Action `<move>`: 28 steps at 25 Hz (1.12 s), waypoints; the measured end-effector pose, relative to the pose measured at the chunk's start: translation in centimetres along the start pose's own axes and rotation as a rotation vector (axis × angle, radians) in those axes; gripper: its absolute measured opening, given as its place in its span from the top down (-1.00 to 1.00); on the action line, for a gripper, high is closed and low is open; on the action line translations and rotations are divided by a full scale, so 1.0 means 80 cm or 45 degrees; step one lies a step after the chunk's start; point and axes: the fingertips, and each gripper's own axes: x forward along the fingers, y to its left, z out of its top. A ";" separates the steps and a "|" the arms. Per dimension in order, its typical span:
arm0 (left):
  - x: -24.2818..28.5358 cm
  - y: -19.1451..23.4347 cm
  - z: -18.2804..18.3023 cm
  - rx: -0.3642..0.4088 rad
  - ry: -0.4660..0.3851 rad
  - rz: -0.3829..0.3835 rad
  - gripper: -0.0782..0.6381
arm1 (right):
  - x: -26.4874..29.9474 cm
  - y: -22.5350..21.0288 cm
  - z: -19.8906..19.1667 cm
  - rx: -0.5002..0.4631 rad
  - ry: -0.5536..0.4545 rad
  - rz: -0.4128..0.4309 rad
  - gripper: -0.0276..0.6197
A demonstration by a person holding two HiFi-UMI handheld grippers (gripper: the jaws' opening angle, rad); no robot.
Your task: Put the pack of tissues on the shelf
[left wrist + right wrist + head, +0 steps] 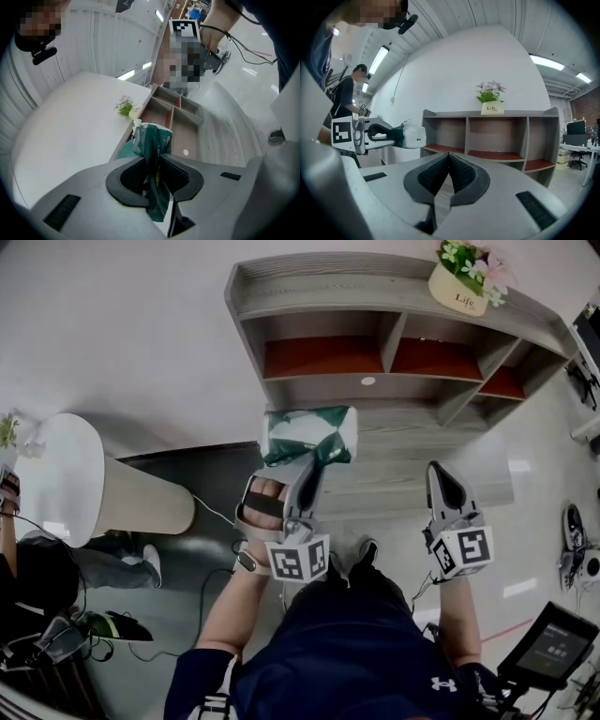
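Observation:
A green and white pack of tissues hangs in the air in front of the grey shelf unit, level with its left red-floored compartment. My left gripper is shut on the pack's green wrapper end, which sits pinched between the ribbed pads. In the right gripper view the pack shows white, held out at the left by the left gripper. My right gripper is shut with nothing in it, held to the right of the pack, facing the shelf.
A potted flower plant stands on the shelf's top board at the right. A round white table stands at the left, with a seated person beside it. Cables lie on the floor by the table. A chair base is at the far right.

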 end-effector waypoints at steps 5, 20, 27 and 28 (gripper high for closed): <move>0.026 0.003 0.000 0.021 0.008 0.010 0.52 | 0.023 -0.009 -0.004 0.015 -0.001 0.032 0.89; 0.167 0.022 -0.002 0.103 0.066 0.065 0.53 | 0.100 -0.073 0.005 0.045 -0.034 0.131 0.89; 0.196 0.036 -0.016 0.119 0.070 0.086 0.53 | 0.110 -0.070 0.010 0.038 -0.025 0.143 0.89; 0.203 0.035 -0.018 0.117 0.075 0.084 0.53 | 0.113 -0.073 0.008 0.039 -0.021 0.146 0.89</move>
